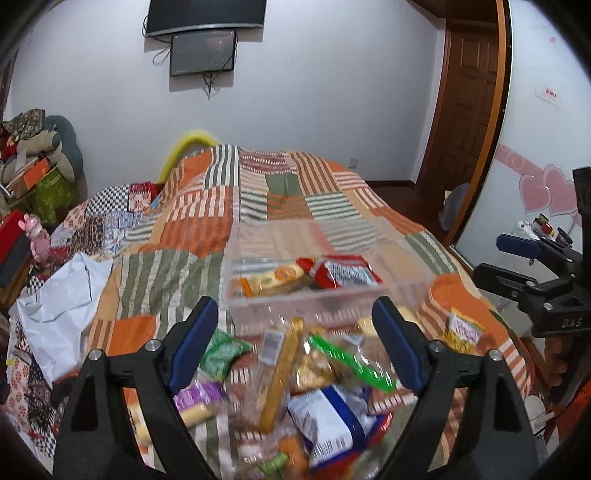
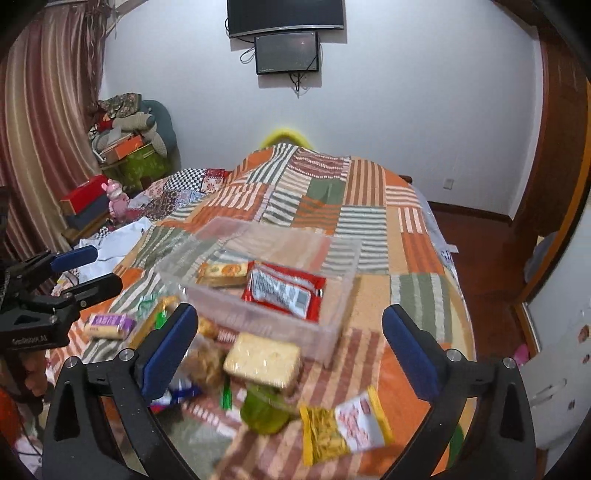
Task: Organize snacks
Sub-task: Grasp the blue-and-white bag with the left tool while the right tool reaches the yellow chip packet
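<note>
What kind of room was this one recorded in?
Most likely a home bedroom. The snacks and clear plastic bin sit on a bed under a patchwork quilt, a television hangs on the wall, and striped curtains cover the left side.

Patchwork bedspread (image 1: 280,192), wall screens (image 2: 286,16), wooden door (image 1: 469,110), striped curtain (image 2: 40,129)

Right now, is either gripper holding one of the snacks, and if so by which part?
Nothing is held. The left gripper and right gripper both stand open above the loose snacks, pads touching none.
</note>
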Demonstrator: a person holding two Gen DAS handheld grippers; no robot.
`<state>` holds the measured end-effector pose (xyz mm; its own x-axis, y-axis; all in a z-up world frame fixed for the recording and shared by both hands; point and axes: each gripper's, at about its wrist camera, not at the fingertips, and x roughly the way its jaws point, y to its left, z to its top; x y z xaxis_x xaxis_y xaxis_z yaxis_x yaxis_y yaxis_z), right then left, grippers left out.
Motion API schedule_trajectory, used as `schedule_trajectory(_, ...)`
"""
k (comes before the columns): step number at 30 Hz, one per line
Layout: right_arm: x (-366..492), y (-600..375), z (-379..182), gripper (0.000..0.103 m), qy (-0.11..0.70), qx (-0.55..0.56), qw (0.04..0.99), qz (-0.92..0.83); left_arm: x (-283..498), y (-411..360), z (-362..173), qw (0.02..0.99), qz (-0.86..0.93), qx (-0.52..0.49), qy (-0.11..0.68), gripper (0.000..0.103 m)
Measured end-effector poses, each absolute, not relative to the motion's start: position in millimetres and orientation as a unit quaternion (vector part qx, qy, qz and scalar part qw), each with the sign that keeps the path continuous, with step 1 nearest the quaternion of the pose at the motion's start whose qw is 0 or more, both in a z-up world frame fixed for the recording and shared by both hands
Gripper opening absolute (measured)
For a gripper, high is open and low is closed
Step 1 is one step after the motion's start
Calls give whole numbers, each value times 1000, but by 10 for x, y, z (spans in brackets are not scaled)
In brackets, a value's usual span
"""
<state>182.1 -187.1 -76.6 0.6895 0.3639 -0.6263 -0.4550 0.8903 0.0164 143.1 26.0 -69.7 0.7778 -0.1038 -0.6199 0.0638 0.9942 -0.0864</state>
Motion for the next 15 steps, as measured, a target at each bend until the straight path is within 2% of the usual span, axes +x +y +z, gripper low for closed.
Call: schedule_trajectory(15, 1541, -2423, -1289, 101, 394, -50, 902, 168, 1166, 70, -1214, 909, -64, -67, 406, 91)
